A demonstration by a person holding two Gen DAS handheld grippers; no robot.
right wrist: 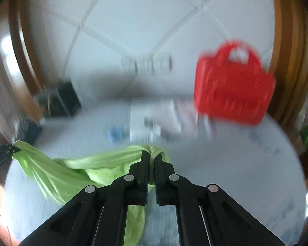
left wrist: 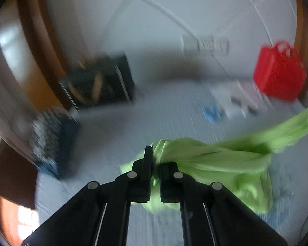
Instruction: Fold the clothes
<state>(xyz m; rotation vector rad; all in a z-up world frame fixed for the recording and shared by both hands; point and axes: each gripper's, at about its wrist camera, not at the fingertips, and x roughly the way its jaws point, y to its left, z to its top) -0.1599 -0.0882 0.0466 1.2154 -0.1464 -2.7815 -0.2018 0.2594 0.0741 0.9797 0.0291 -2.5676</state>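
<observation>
While both views are smeared by blur, a pale blue-grey bed surface (right wrist: 225, 174) is seen below, with a red basket (right wrist: 234, 86) near its far right corner. A light green garment (left wrist: 215, 160) is stretched above the surface between the two tools (its middle sags down). The left gripper (left wrist: 155, 164) is angled downward and clamped on one bunched end; the right gripper (right wrist: 152, 164), tilted likewise, is clamped on the other.
</observation>
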